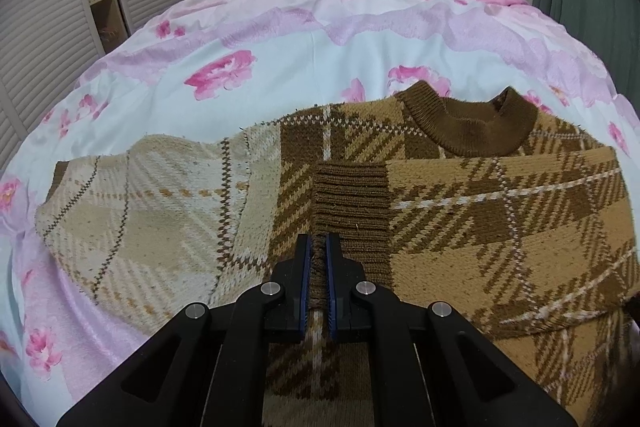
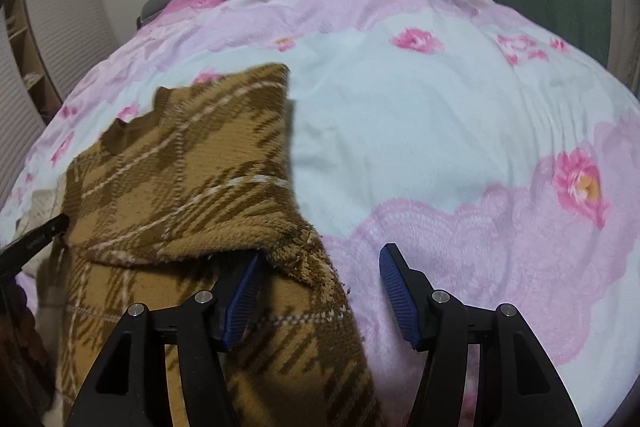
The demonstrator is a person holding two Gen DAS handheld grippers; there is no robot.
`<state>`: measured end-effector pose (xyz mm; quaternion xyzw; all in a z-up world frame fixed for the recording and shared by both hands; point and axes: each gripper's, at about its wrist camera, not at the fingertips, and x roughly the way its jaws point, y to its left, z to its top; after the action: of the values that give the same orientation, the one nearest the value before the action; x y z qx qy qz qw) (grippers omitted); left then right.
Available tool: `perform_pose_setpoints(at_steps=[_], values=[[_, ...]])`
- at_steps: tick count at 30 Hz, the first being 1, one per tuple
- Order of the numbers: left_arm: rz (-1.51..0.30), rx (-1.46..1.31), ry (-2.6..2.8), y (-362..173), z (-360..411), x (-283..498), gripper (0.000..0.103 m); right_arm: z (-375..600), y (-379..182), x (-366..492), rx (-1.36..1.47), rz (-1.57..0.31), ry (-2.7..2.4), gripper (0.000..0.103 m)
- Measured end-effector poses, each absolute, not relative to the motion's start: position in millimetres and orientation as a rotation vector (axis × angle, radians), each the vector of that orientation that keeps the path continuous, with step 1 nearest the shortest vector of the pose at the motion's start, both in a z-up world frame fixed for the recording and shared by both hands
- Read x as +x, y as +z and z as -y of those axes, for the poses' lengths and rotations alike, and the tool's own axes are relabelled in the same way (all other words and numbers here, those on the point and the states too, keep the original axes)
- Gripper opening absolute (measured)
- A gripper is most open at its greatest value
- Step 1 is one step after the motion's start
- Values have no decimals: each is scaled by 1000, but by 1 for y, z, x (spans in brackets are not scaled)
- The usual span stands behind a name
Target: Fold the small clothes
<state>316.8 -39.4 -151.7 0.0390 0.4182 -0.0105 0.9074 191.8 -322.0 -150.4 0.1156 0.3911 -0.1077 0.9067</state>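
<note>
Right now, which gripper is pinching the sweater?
The left gripper: its blue pads are shut on the sweater's ribbed brown cuff. The right gripper is wide open, holding nothing.

Left gripper (image 1: 319, 247) clamped on ribbed cuff (image 1: 350, 203) of brown plaid sweater (image 1: 480, 219). Sleeve folded across chest. Pale reverse side (image 1: 140, 211) exposed left. Sweater on floral bedspread (image 1: 300, 55).

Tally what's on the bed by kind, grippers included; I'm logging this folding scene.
Plaid knit sweater: 1
Floral duvet: 1
Grippers: 2, the left gripper shut on the sweater's ribbed cuff, the right gripper open
Total: 4
</note>
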Motion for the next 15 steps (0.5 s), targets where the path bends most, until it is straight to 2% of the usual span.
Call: perform_pose_setpoints(at_steps=[9, 15], values=[[-800, 90, -45, -119, 27, 286, 9, 295, -115, 175, 231, -740, -140, 60], [-792, 63, 11, -109, -19, 279, 12, 254, -93, 184, 189, -691, -46, 60]])
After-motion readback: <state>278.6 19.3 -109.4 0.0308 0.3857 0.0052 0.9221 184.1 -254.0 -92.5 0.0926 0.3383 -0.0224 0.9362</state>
